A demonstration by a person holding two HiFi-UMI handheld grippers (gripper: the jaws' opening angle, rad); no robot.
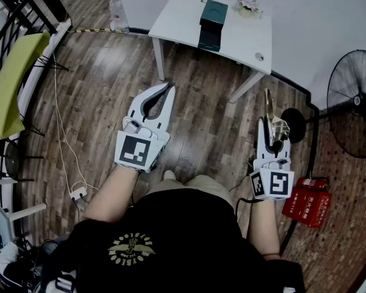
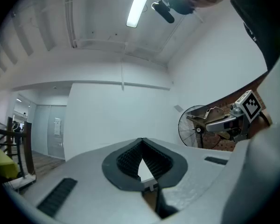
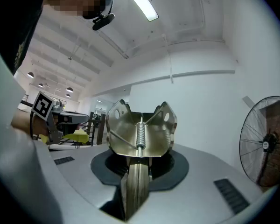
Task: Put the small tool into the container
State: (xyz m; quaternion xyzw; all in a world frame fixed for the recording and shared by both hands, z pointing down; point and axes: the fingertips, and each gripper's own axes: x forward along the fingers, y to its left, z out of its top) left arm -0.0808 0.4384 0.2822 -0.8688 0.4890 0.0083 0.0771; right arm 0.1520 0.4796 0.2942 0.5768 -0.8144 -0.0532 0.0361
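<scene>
A brass-coloured metal spring clip, the small tool [image 1: 272, 118], stands up out of my right gripper [image 1: 271, 129], whose jaws are shut on its lower end. In the right gripper view the tool [image 3: 141, 133] fills the middle, its coil spring facing me, gripped at the base by the gripper [image 3: 138, 171]. My left gripper [image 1: 169, 89] is held over the wooden floor with its tips touching and nothing between them; its own view shows the gripper [image 2: 141, 143] shut against a white wall. A teal container [image 1: 212, 16] sits on the white table [image 1: 177, 17] ahead, well beyond both grippers.
A small flower pot [image 1: 248, 6] stands beside the container. To the right are a black floor fan [image 1: 354, 102] and a red fire-extinguisher box [image 1: 308, 201]. At the left are a yellow-green panel [image 1: 12, 78], black railings, and a cable running to a power strip [image 1: 78, 193].
</scene>
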